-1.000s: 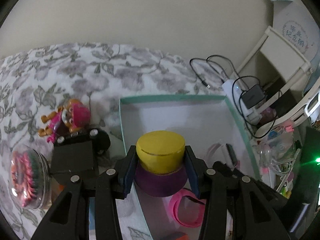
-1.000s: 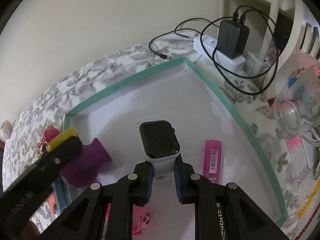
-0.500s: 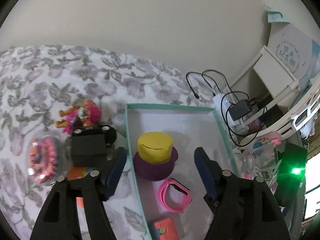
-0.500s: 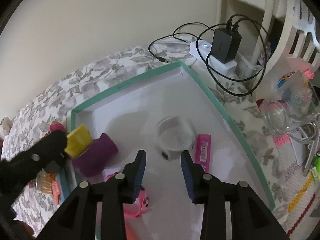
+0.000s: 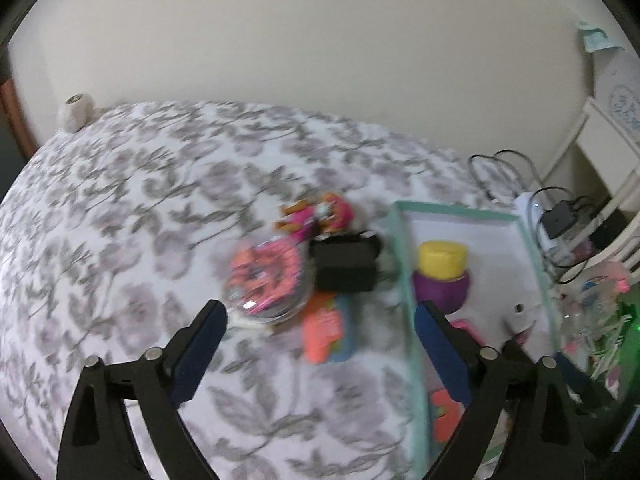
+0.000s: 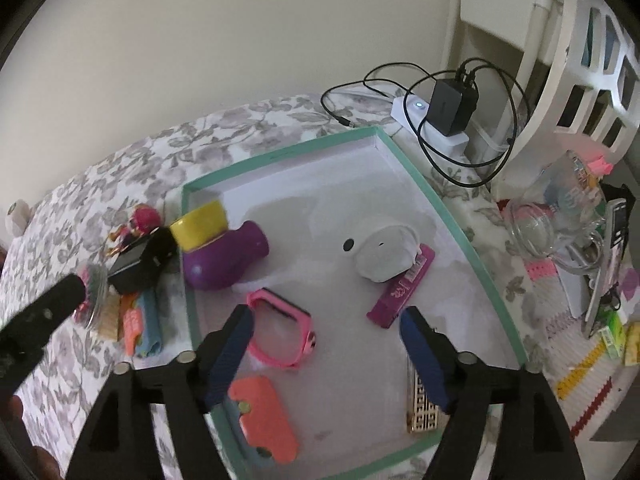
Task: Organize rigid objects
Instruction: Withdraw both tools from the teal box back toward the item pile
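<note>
The big bed (image 5: 120,208) has a flowery cover, and on it sits a green-edged tray (image 6: 472,248) that already holds the purple and yellow bottle (image 6: 224,252), a white watch (image 6: 384,254) and a pink band (image 6: 280,332). The left gripper (image 5: 320,344) is wide and holds nothing, and it is the nearer one to the toys not yet in the tray: the clear round box (image 5: 268,280) lies just ahead of it, a bit left of the middle. The black block (image 5: 344,266) sits beside the box with its long side running across, and the right gripper (image 6: 326,352) is wide too, over the tray.

Purple bottle (image 6: 224,258) (yellow cap) in teal tray (image 6: 460,216), white watch (image 6: 384,254) seemingly face-down
</note>
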